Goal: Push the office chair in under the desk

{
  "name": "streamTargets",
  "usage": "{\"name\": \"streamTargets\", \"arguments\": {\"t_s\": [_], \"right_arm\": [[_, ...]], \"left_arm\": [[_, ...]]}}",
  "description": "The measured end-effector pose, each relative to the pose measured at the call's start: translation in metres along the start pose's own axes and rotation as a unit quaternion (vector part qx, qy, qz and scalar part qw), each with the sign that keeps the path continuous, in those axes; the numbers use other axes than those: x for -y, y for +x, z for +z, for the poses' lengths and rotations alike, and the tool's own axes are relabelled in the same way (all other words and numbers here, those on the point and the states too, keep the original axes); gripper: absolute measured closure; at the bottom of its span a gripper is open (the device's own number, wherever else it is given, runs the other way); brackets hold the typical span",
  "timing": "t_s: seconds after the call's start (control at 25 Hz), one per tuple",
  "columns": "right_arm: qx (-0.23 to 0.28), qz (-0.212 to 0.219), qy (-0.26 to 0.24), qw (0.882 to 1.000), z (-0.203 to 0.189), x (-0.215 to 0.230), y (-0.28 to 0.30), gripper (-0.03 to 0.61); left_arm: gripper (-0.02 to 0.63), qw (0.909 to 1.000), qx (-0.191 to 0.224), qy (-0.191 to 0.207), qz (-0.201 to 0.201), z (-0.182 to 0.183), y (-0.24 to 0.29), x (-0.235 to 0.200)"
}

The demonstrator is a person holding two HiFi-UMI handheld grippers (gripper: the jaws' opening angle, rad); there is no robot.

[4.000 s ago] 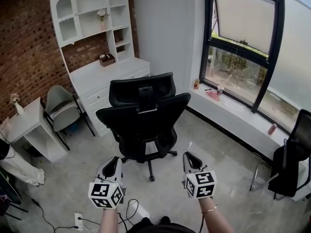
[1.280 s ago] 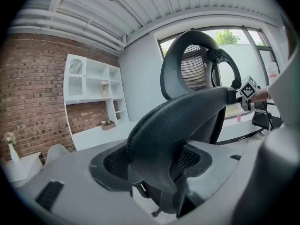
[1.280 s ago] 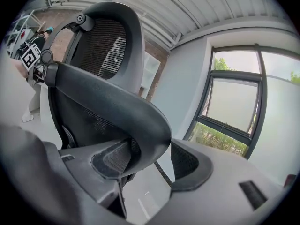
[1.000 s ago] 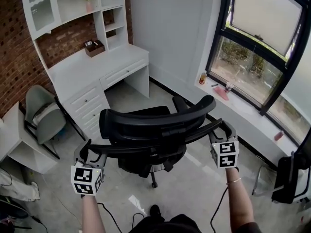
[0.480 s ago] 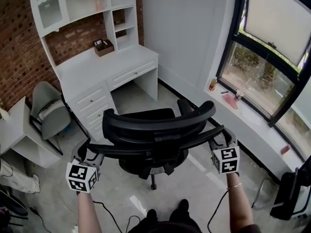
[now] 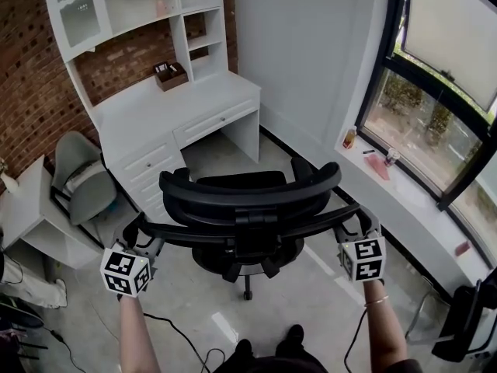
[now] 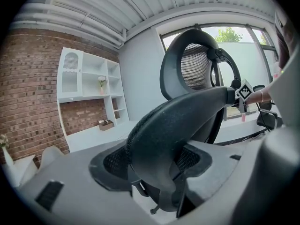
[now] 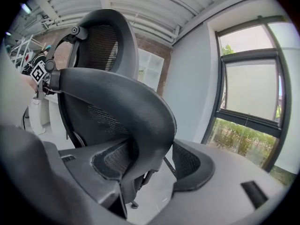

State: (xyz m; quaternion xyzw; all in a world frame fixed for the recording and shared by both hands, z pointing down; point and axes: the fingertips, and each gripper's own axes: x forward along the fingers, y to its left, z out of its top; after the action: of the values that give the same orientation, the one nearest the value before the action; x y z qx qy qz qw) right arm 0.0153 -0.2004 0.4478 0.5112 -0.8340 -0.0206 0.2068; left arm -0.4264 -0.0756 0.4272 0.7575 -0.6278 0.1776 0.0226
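Observation:
A black mesh office chair (image 6: 248,200) stands on the grey floor with its back to me and its seat facing the white desk (image 6: 178,103). The desk's knee gap (image 6: 213,146) lies just beyond the seat. My left gripper (image 6: 144,235) is shut on the left edge of the backrest (image 7: 173,125), and its pads (image 7: 112,165) press on the rim. My right gripper (image 6: 353,220) is shut on the right edge of the backrest (image 8: 126,107). The headrest (image 7: 197,64) rises above both grippers.
A white hutch (image 6: 132,14) with shelves tops the desk. To the left stand a grey chair (image 6: 81,177) and a small white table (image 6: 31,208). A window sill (image 6: 404,189) with small items runs along the right. Cables (image 6: 186,340) trail on the floor near my feet.
Four seconds ago both grippers hung free behind the chair; now each grips a backrest edge. In the last second the chair and grippers have moved closer to the desk.

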Motion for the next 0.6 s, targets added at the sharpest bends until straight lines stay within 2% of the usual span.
{"name": "streamTargets", "arguments": {"t_s": [0.2, 0.4, 0.6], "right_arm": [[-0.014, -0.023, 0.02, 0.999, 0.006, 0.014, 0.03, 0.33], [-0.028, -0.012, 0.019, 0.999, 0.005, 0.034, 0.059, 0.33], [-0.004, 0.011, 0.01, 1.0, 0.008, 0.072, 0.094, 0.33]], "left_arm": [[0.334, 1.0, -0.005, -0.003, 0.005, 0.007, 0.025, -0.007], [0.334, 0.9997, -0.019, -0.007, 0.012, 0.011, 0.053, -0.001], [0.334, 0.9988, -0.022, -0.014, 0.042, 0.026, 0.083, 0.015]]}}
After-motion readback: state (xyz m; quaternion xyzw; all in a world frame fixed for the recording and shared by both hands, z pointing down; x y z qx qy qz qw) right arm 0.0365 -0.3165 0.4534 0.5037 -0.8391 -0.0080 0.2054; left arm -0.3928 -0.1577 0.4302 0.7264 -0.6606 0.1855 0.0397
